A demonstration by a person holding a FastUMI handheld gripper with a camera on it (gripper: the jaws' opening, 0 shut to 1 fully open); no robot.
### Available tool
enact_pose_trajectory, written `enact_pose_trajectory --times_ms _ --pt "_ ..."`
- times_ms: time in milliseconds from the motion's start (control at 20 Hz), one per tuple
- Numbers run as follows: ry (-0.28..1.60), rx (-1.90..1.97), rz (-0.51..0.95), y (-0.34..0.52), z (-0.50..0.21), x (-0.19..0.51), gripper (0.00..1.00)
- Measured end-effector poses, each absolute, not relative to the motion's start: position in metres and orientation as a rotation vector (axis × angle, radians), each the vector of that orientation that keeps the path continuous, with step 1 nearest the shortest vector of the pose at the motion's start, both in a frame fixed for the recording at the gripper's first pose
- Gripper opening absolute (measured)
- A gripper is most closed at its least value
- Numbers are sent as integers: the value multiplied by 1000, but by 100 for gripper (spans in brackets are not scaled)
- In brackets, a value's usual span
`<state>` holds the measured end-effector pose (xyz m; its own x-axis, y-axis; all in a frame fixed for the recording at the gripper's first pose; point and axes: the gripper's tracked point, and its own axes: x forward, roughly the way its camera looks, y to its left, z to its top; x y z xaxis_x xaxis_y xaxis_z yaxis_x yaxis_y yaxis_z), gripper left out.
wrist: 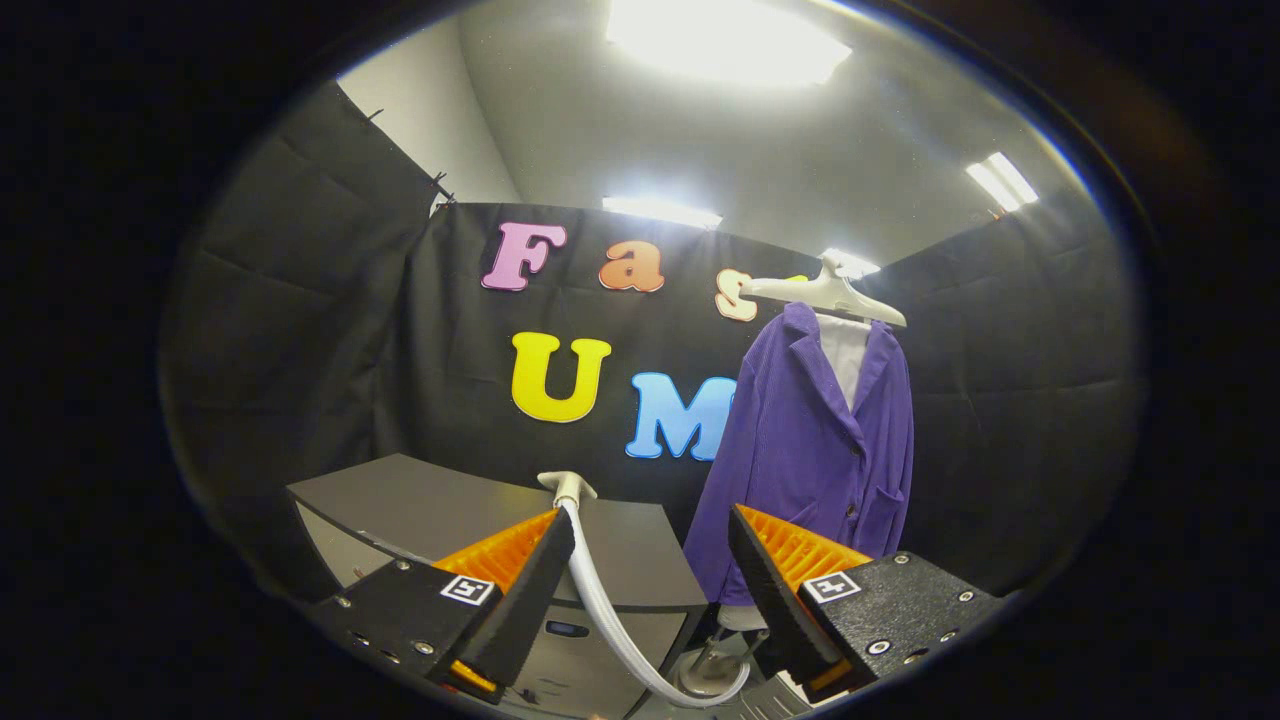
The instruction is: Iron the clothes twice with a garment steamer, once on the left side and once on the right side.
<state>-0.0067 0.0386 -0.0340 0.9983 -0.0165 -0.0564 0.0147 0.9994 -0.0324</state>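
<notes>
**Tool wide open, one jacket hanging ahead**

While the tool [650, 560] hangs with its two fingers spread wide and grasping nothing, one purple jacket [810, 450] hangs beyond the right finger on one pale hanger [825, 292]. It is a ribbed, collared jacket with dark buttons down the front and a patch pocket low on one side; a white garment [845, 355] shows inside its open neck. One ribbed white hose [610, 610] rises between the fingers, close by the left one, up to one pale steamer head [567, 488] just beyond that fingertip. Behind the left finger stands one grey table [420, 505]. No finger touches the jacket.
</notes>
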Motion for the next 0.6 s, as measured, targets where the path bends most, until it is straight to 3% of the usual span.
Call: enact_pose_trajectory --times_ms 300,600 --pt "57 15 47 40 -12 6 95" --pt "97 64 220 74 23 37 95"
